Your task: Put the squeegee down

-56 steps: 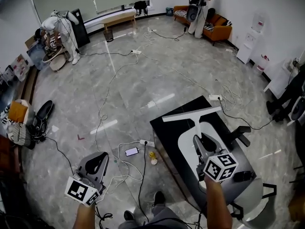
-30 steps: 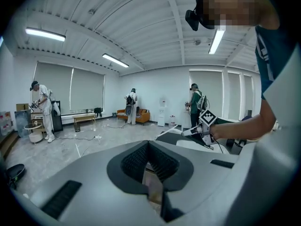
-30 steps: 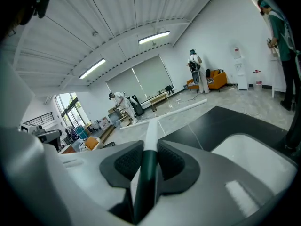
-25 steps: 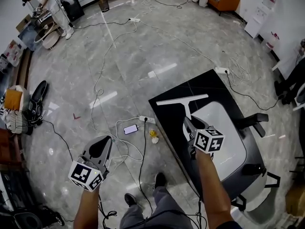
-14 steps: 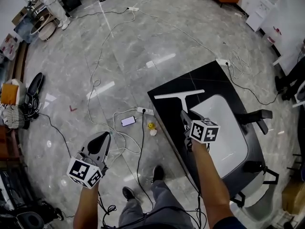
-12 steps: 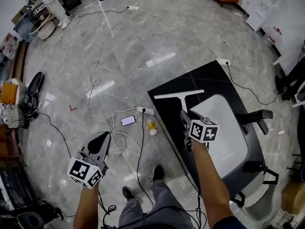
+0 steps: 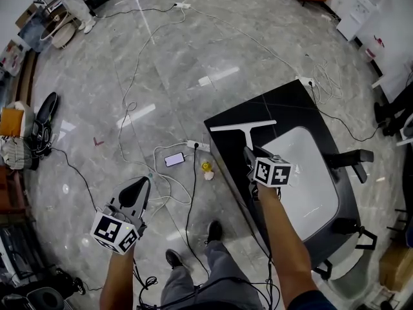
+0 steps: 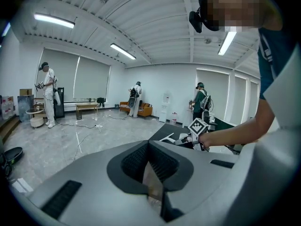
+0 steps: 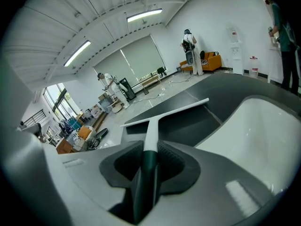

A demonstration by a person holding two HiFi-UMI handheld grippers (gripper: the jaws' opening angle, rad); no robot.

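A squeegee (image 7: 243, 125) with a long white blade and a dark green handle (image 9: 146, 168) is held over the near-left part of a black table (image 7: 284, 105). My right gripper (image 7: 248, 155) is shut on that handle, and the blade (image 9: 164, 113) stretches crosswise ahead of the jaws, low over the black top (image 9: 188, 121). Whether the blade touches the top I cannot tell. My left gripper (image 7: 141, 185) hangs over the floor at the lower left, well away from the table. Its jaws (image 8: 150, 161) stand a narrow gap apart with nothing between them.
A white oval basin (image 7: 310, 179) fills the table's right half. Cables (image 7: 161, 173), a power strip (image 7: 197, 145), a phone (image 7: 173, 159) and a small yellow thing (image 7: 206, 168) lie on the grey floor left of the table. A black chair (image 7: 352, 157) stands to the right.
My right gripper has sunk toward the table with the squeegee still in it. The left gripper has dropped a little.
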